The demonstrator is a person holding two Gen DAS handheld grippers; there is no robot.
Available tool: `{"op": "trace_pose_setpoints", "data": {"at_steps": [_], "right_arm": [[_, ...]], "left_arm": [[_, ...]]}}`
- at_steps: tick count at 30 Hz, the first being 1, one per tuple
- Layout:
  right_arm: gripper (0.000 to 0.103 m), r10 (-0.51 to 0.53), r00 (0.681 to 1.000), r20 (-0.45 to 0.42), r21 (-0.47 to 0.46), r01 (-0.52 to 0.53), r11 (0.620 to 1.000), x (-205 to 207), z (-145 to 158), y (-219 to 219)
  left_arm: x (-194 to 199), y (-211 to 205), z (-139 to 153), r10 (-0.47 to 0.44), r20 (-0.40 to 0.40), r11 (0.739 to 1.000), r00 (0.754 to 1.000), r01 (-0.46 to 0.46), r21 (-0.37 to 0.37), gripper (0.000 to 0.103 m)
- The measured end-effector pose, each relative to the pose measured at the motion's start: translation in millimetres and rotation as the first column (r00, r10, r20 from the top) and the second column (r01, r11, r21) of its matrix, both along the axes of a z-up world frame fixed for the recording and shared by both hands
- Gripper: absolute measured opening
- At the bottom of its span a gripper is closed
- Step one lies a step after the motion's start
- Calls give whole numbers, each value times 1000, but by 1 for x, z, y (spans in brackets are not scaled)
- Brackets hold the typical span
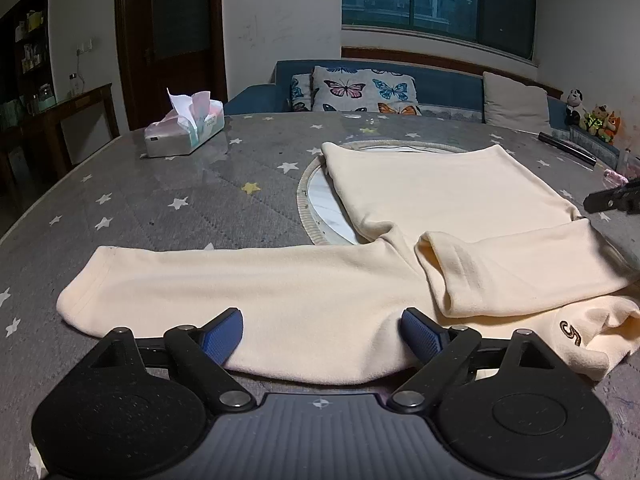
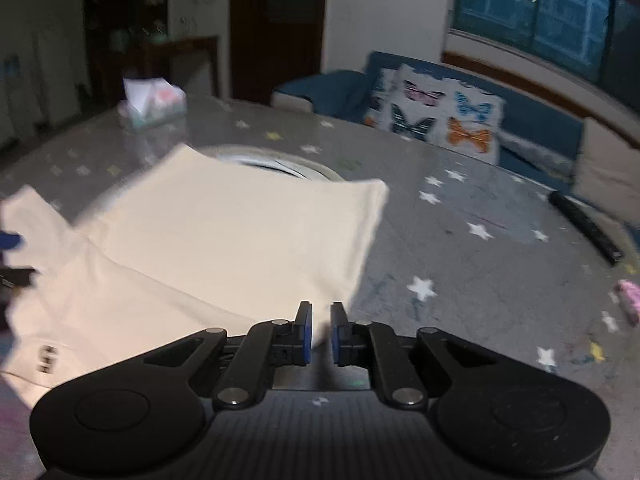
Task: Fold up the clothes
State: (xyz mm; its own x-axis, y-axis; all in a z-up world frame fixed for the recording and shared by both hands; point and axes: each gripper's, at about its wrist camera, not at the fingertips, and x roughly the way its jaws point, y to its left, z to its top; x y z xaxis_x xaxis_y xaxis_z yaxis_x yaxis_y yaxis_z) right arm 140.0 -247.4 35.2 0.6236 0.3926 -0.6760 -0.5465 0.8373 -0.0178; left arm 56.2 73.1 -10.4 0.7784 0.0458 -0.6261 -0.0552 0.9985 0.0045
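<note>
Blurred and cut-off parts

The whole right wrist view is motion-blurred; the logo [image 2: 47,359] on the cream garment [image 2: 224,240] is unreadable, and the left gripper [image 2: 9,254] is cut off at the left edge.

Left gripper [image 1: 322,334] points downward with its blue pads [image 1: 224,338] spread wide apart, one on each side and nothing pressed between them. Right gripper [image 2: 321,334] also angles down, its jaws nearly together, only a narrow gap showing between the pads [image 2: 306,336], gripping nothing.
</note>
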Motion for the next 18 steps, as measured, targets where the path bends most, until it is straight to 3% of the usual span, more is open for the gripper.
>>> {"op": "trace_pose_setpoints", "data": {"at_steps": [2, 9, 13, 18], "right_arm": [[17, 65, 998, -9, 4, -65, 998, 0, 2, 0], [19, 244, 969, -28, -76, -246, 966, 1, -7, 20], [19, 287, 956, -53, -101, -291, 951, 8, -13, 26], [18, 307, 946, -106, -58, -314, 948, 19, -12, 15]], "left_arm": [[0, 0, 0, 0, -1, 1000, 1000, 0, 0, 90], [1, 0, 0, 2, -2, 1000, 1000, -2, 0, 90], [1, 1, 0, 2, -4, 1000, 1000, -2, 1, 91], [2, 1, -1, 8, -5, 1000, 1000, -8, 3, 94]]}}
